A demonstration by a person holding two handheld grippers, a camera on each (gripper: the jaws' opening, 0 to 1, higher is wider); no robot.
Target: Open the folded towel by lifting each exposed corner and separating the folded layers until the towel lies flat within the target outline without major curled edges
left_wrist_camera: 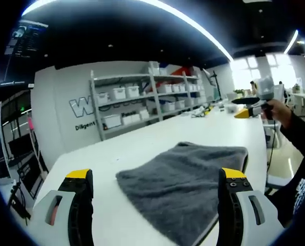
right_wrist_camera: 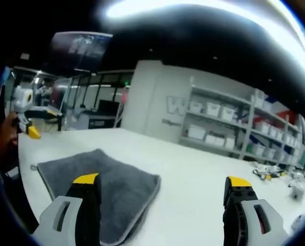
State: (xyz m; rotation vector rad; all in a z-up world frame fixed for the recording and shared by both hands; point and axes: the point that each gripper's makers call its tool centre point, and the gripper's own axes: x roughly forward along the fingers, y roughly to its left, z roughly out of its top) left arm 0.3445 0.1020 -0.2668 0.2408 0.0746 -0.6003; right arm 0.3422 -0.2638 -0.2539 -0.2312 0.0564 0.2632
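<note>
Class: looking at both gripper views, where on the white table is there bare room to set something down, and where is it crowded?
Bare: the table between the grey towel and the shelving, and right of the towel in the right gripper view. Crowded: the far end with small items.

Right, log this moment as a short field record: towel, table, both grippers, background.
towel: grey towel, still folded, lying on the table
table: white tabletop; no target outline can be made out
left gripper: left gripper, fingers wide apart, above the towel, holding nothing
right gripper: right gripper, fingers wide apart, holding nothing; one finger over the towel's edge
background: shelving with white bins along the wall
</note>
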